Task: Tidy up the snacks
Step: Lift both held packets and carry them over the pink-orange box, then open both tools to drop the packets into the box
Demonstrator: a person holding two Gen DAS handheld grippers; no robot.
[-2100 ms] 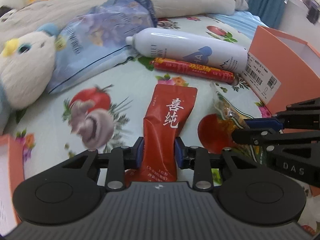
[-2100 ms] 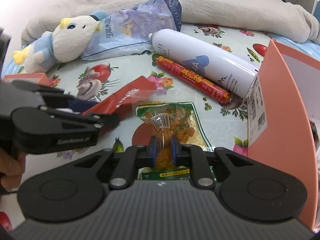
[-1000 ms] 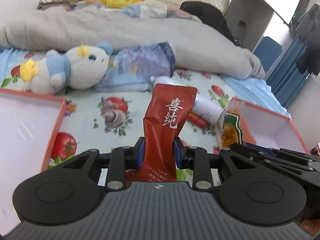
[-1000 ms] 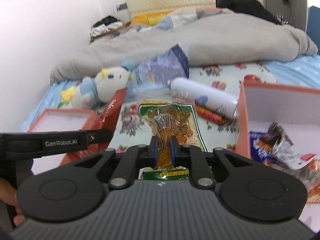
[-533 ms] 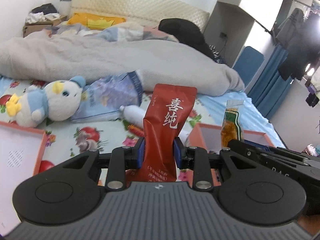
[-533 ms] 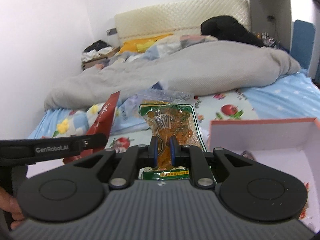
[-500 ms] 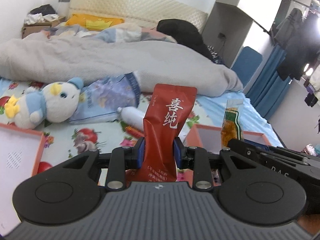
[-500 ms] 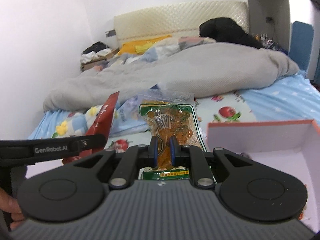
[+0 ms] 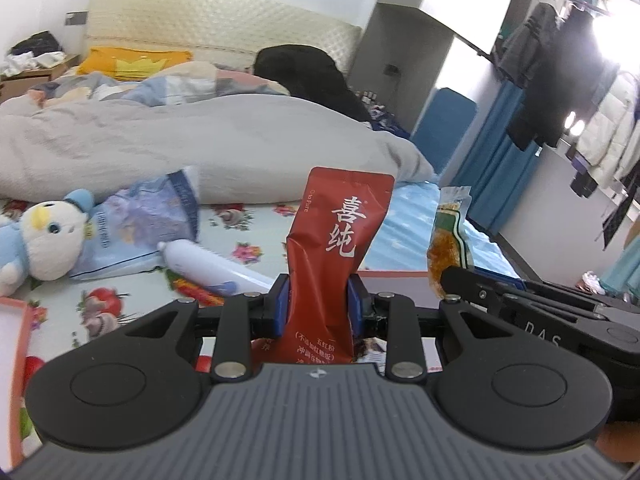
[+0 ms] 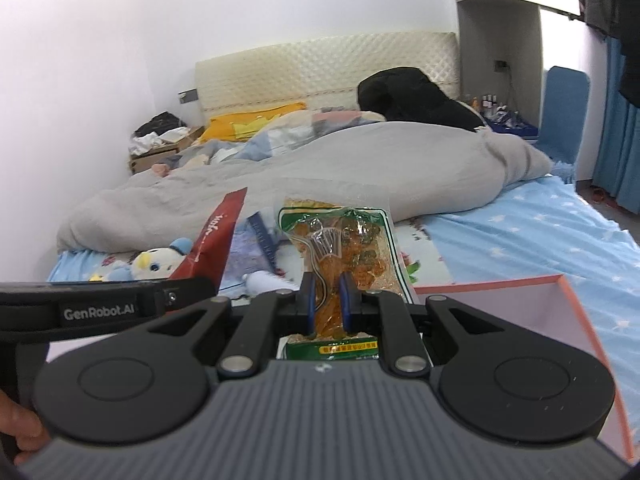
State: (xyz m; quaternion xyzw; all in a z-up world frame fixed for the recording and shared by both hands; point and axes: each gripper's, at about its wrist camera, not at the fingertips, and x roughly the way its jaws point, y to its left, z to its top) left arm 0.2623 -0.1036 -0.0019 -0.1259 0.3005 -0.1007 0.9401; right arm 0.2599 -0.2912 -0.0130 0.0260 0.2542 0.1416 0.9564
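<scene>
A red snack pouch [image 9: 336,248] with white characters stands upright in my left gripper [image 9: 319,304], which is shut on it. My right gripper [image 10: 327,307] is shut on a clear packet of orange snacks [image 10: 342,256] with green edging. Both are raised above the bed. In the left wrist view the orange packet [image 9: 448,236] and the right gripper's arm [image 9: 540,312] show at right. The red pouch [image 10: 214,240] and the left gripper's arm [image 10: 100,308] sit at left in the right wrist view. An orange-rimmed box [image 10: 520,300] lies below the right gripper.
On the flowered sheet lie a white bottle [image 9: 208,268], a red sausage stick [image 9: 192,292], a pale blue bag [image 9: 140,228] and a plush toy [image 9: 44,240]. A second orange-rimmed box [image 9: 16,344] is at far left. A grey duvet [image 9: 180,144] covers the bed behind.
Both grippers have risen with their packets still held. The view has tipped up from the sheet to the duvet, headboard and room, and the bed items look smaller and lower.
</scene>
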